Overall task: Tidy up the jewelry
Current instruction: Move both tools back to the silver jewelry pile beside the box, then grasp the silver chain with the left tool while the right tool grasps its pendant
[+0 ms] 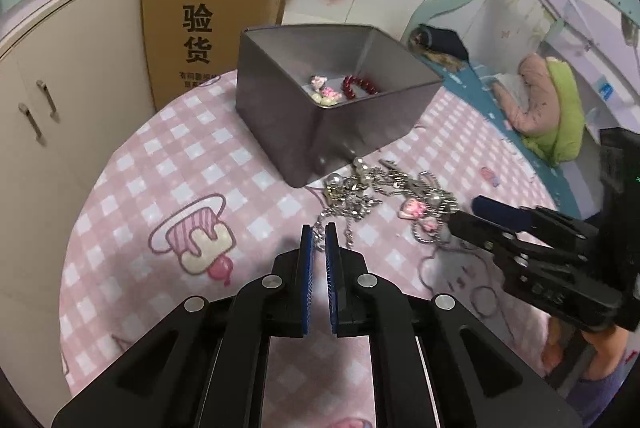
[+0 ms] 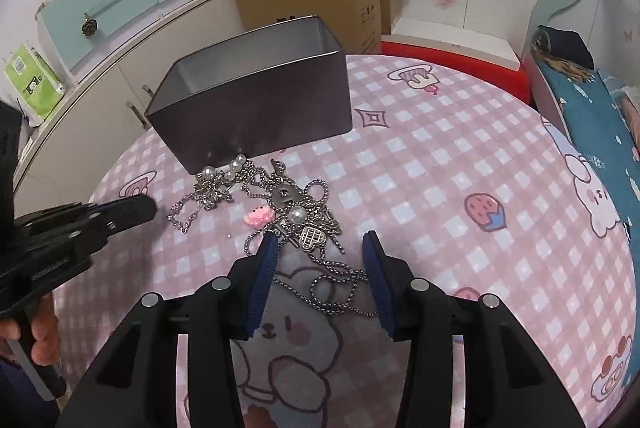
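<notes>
A grey metal tin stands on the pink checked tablecloth; inside lie a red bead bracelet and small pink and pearl pieces. A tangle of silver chains with pearls, a heart pendant and a pink charm lies in front of the tin. My left gripper is nearly shut, with the end of a thin silver chain between its tips. My right gripper is open over the chain pile and also shows in the left wrist view.
A cardboard box stands behind the table beside cream cabinets. A bed with a teal cover is to the right. A red stool edge sits behind the table. The left gripper shows at the left of the right wrist view.
</notes>
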Available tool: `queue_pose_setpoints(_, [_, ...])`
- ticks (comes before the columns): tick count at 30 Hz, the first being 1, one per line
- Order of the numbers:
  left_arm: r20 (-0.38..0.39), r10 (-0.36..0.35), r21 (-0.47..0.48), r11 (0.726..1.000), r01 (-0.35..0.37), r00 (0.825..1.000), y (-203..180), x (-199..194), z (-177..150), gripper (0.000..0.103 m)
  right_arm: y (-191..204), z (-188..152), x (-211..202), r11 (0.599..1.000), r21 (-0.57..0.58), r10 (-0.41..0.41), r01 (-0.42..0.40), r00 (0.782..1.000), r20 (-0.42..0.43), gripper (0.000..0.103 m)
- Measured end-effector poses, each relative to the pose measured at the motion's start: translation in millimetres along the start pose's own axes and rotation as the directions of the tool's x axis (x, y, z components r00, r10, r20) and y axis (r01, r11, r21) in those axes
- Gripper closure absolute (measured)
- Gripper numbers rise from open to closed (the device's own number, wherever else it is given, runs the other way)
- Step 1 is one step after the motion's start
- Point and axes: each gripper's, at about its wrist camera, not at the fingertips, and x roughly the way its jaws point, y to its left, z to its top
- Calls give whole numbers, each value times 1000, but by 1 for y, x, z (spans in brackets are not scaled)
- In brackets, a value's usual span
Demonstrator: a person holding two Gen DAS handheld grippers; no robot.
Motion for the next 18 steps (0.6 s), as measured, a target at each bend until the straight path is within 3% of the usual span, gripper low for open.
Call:
queue_pose_setpoints(7, [-19, 2, 37, 999, -1, 1000, -13, 16, 6, 93, -4, -2, -2, 1000, 16, 7, -7, 1000, 0, 60])
queue_pose_setpoints(10, [-21, -11, 30, 999, 12, 1000, -13, 20, 6, 81, -6, -1, -2, 1000, 17, 9, -9, 1000, 0, 60])
queue_pose_setpoints(12, [-8, -16, 29, 999, 17, 1000, -14, 20, 8, 47, -6, -2, -3, 1000, 16, 19, -19, 1000, -2, 60])
queue_pose_setpoints(13, [10, 1, 36, 999, -1, 1000, -17, 18, 9, 41, -6, -2, -3, 1000, 17, 21, -21, 1000, -2, 60])
queue_pose_setpoints(18, [11, 50, 87, 995, -51, 999, -25, 27, 11, 39, -10, -3, -1, 999, 24, 33, -33, 999, -9, 60])
